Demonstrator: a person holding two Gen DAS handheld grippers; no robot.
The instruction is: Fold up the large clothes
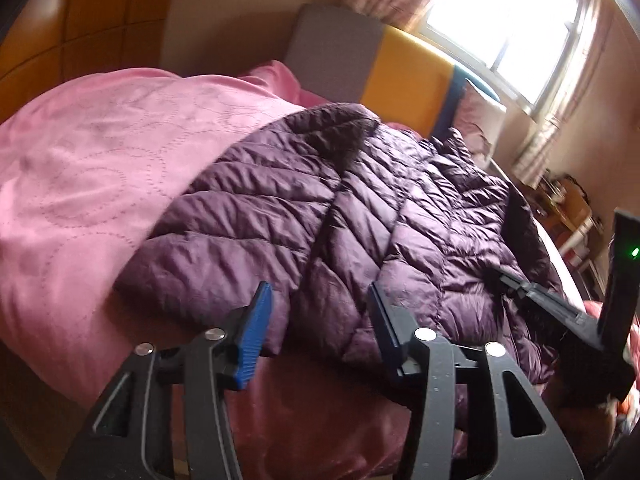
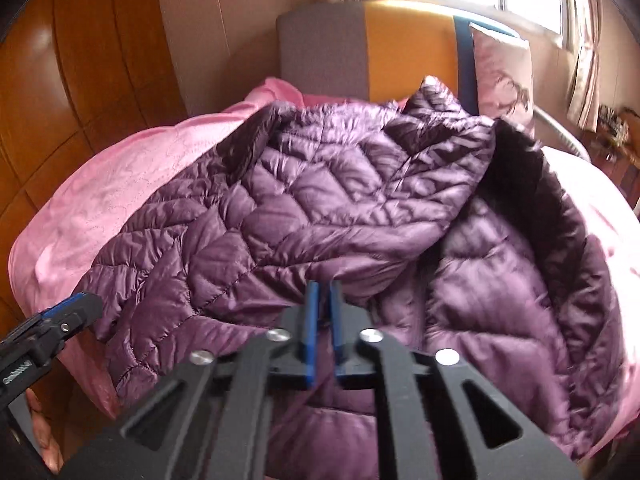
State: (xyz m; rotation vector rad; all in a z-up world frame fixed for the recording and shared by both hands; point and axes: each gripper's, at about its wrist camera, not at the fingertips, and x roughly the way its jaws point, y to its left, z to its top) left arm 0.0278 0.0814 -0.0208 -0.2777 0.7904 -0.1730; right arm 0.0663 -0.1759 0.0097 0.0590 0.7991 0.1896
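Blue-padded and nearly touching, the right gripper [image 2: 323,304] has its jaws together at the near hem of the purple quilted jacket [image 2: 320,208]; whether a fold of fabric is actually pinched between the pads, I cannot tell. Over on the left, the left gripper [image 1: 318,320] straddles the hem with its jaws apart, pads not yet pressing the cloth. Beyond them, the jacket sprawls across the pink bedspread [image 1: 88,168], one side already flapped over, headboard [image 2: 404,48] at the far end. This looks like the grab before a fold: next, the left needs to bite down, then both lift the hem evenly toward the collar.
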